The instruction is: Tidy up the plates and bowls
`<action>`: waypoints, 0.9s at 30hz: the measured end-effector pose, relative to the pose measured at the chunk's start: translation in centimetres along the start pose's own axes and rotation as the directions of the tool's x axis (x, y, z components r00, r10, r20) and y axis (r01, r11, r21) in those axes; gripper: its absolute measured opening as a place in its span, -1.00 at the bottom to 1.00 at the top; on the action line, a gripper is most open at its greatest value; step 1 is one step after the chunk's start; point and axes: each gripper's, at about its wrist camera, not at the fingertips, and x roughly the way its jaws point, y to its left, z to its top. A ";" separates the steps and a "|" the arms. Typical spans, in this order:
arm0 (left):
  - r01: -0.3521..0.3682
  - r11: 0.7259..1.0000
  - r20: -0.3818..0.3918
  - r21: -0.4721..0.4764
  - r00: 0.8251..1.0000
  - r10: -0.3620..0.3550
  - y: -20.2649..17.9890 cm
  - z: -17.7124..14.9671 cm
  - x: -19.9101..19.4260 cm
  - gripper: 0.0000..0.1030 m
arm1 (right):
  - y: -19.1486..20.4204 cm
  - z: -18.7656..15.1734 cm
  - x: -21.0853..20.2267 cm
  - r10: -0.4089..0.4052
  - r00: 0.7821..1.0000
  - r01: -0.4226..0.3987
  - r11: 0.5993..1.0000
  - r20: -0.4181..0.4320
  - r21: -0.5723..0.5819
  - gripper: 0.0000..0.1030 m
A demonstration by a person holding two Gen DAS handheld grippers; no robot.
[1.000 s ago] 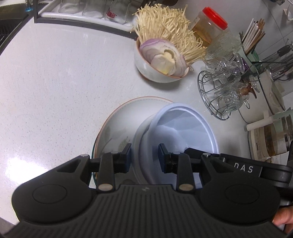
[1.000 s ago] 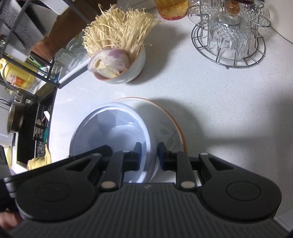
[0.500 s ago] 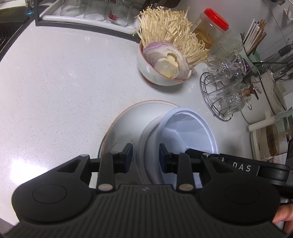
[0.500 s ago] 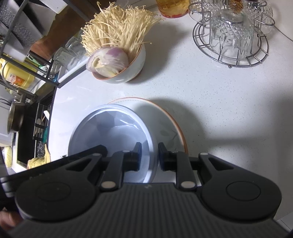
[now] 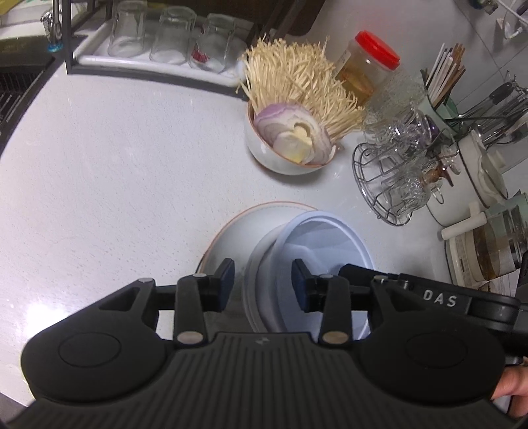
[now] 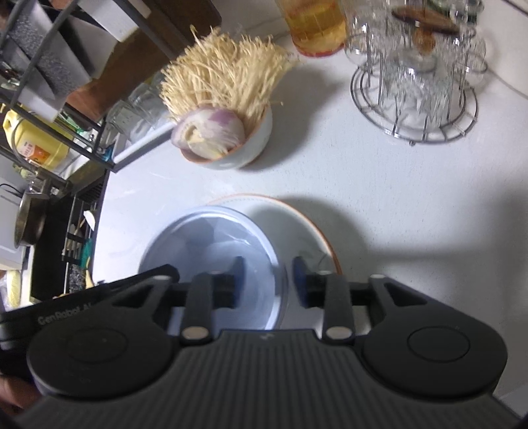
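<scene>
The bench [image 5: 115,171] is a white speckled surface, glossy enough to carry a bright reflection near its left edge. A black metal rack [image 5: 158,71] runs along the far side, holding a white tray of upturned glasses [image 5: 165,39]. A dark sink area [image 5: 16,85] lies at far left. Pale wall tiles [image 5: 439,29] rise at the right rear. In the right wrist view, a black wire shelf [image 6: 49,76] stands at left, and soft shadows [image 6: 412,237] fall across the bench.
</scene>
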 end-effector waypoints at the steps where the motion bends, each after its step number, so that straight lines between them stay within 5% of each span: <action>1: 0.000 1.000 0.009 0.006 1.000 -0.001 0.0 0.0 -0.4 -0.07 | 0.1 0.0 -0.3 0.000 1.000 0.000 1.000 0.012 -0.001 -0.16; 14: -0.017 0.975 0.149 0.221 0.989 -0.016 -2.5 0.7 -9.2 -0.04 | 2.5 -1.3 -7.4 0.000 0.968 0.002 1.000 0.250 -0.009 -0.16; 27: -0.032 0.920 0.288 0.390 0.953 -0.089 -7.7 -1.8 -18.4 -0.04 | 3.5 -5.2 -17.8 0.017 0.874 -0.001 0.999 0.485 -0.034 -0.15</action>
